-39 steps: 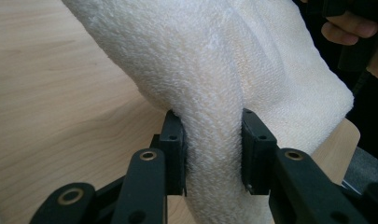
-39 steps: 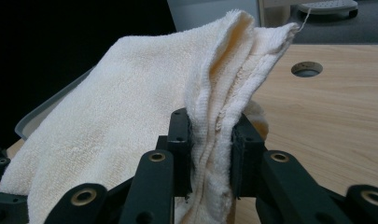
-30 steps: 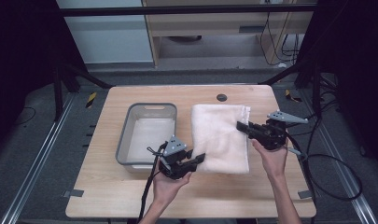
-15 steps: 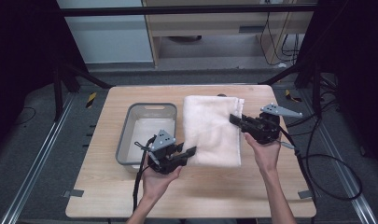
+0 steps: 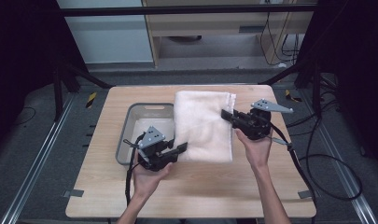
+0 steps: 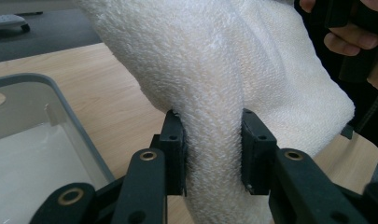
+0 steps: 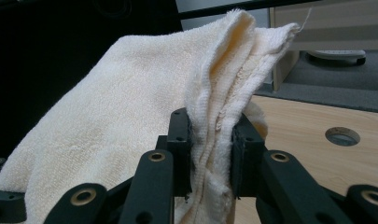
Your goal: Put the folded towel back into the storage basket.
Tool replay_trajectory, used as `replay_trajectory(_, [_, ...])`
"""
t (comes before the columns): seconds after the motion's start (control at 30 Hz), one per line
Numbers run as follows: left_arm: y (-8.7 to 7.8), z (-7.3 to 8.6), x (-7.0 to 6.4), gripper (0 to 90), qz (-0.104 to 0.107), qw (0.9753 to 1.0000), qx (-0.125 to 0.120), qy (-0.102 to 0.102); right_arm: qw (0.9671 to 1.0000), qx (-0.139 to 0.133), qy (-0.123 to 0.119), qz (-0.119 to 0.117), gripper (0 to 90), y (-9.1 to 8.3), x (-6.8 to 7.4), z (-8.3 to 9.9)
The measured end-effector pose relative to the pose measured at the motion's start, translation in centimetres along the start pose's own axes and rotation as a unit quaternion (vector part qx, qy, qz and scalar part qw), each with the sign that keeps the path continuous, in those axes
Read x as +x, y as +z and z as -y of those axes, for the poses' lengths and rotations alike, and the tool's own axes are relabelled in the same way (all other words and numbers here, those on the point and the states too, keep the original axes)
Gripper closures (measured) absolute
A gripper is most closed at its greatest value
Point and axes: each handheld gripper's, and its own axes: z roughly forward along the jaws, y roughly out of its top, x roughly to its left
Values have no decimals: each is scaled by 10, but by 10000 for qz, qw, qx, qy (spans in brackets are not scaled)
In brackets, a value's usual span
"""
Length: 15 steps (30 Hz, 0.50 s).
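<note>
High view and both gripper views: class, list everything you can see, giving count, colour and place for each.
towel: one, cream, folded, lifted between both grippers over the table's middle
tray: one, grey, left of the towel on the table
table: one, light wood, with a round hole near its far edge
left gripper: one, black, fingers shut on the towel's near left corner
right gripper: one, black, fingers shut on the towel's right edge
hands: two, holding the grippers
</note>
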Motion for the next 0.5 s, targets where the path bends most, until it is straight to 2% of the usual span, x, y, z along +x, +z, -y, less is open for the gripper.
replay_trajectory(0.27, [-11,0,10,662,-98,9999,-93,-37,9999,-70,-72,-37,734,12,14,-6])
replay_trajectory(0.5, [-23,2,23,662,-174,9996,-169,-113,9999,-26,-162,-56,734,24,26,-11])
